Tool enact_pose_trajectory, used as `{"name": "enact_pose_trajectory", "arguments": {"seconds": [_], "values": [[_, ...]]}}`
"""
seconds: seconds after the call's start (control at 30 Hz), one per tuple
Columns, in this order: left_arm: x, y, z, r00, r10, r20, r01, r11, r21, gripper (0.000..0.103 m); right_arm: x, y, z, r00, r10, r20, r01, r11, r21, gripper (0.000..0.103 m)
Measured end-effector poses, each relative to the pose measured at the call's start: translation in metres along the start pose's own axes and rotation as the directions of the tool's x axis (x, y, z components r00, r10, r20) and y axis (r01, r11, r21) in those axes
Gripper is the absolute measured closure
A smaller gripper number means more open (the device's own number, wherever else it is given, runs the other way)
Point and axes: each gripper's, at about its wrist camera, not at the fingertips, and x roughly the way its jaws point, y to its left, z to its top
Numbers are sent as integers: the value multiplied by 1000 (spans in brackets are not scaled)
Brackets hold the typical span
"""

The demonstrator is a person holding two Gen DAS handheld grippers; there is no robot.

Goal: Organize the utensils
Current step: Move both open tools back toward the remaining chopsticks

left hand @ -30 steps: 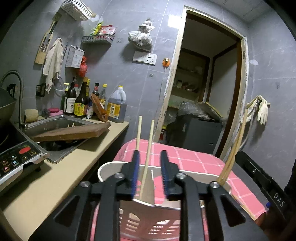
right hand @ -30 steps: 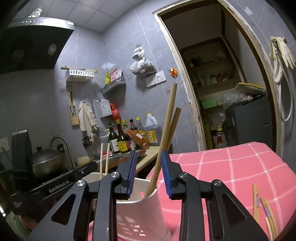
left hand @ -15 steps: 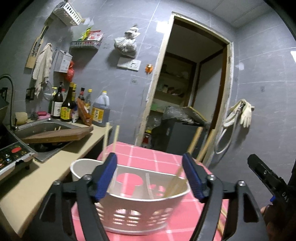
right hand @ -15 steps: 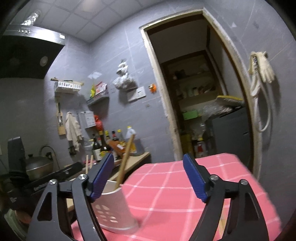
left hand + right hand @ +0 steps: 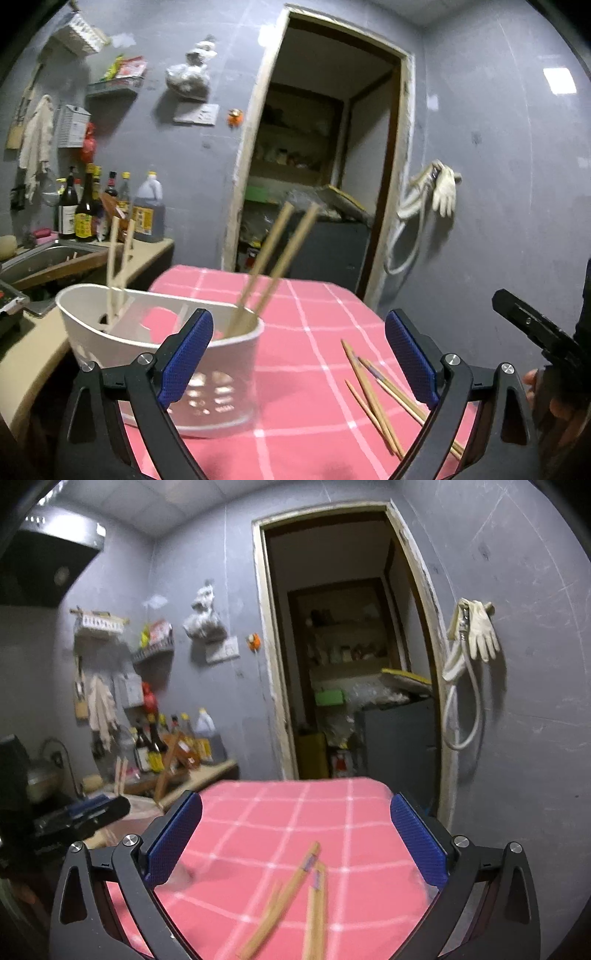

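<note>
A white utensil holder [image 5: 159,343] stands on the pink checked tablecloth [image 5: 306,321] at the left. One chopstick pair [image 5: 118,254] stands in its left compartment and another pair [image 5: 273,258] leans in its right compartment. Several loose chopsticks [image 5: 376,391] lie on the cloth to the right; they also show in the right wrist view [image 5: 295,897]. My left gripper [image 5: 299,354] is open and empty, just in front of the holder. My right gripper [image 5: 295,834] is open and empty above the loose chopsticks.
A counter [image 5: 33,350] with a sink [image 5: 48,258], a wooden board and bottles [image 5: 88,206] runs along the left. A doorway [image 5: 325,177] opens behind the table. Gloves and a hose [image 5: 436,192] hang on the right wall. The other gripper's body [image 5: 535,332] is at the right edge.
Both grippers let go of their chopstick pairs, which now stand in the holder, and opened wide. Both pulled back and swung right toward the loose chopsticks.
</note>
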Motion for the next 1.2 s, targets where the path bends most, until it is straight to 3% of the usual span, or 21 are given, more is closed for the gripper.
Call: {"name": "enact_pose_trajectory", "arguments": {"seconds": [0.23,0.47,0.57,0.7,0.83,1.0,1.2], "values": [[33,-25,-23,988,-13,-153,18,999,30,12,15,-26,-21,985,-39,-168,41,999,6,0],[64,-42,-47,946,-17,-324,31,999,39,12,34,-45,-44,940,-38,-339,46,999,17,1],[75,-48,-55,925,-21,-380,45,998,54,13,40,-49,-54,915,-25,-402,33,999,13,12],[88,-57,-65,899,-28,-437,63,996,67,28,51,-53,-66,878,-1,-479,12,1000,21,36],[105,-58,-71,864,-43,-502,79,996,50,40,58,-55,-74,848,30,-530,-17,999,30,51],[124,-59,-79,820,-56,-570,93,995,36,57,65,-53,-80,817,56,-574,-48,998,28,57],[134,-63,-86,787,-46,-615,105,993,60,69,71,-51,-85,787,73,-613,-70,997,30,58]]}}
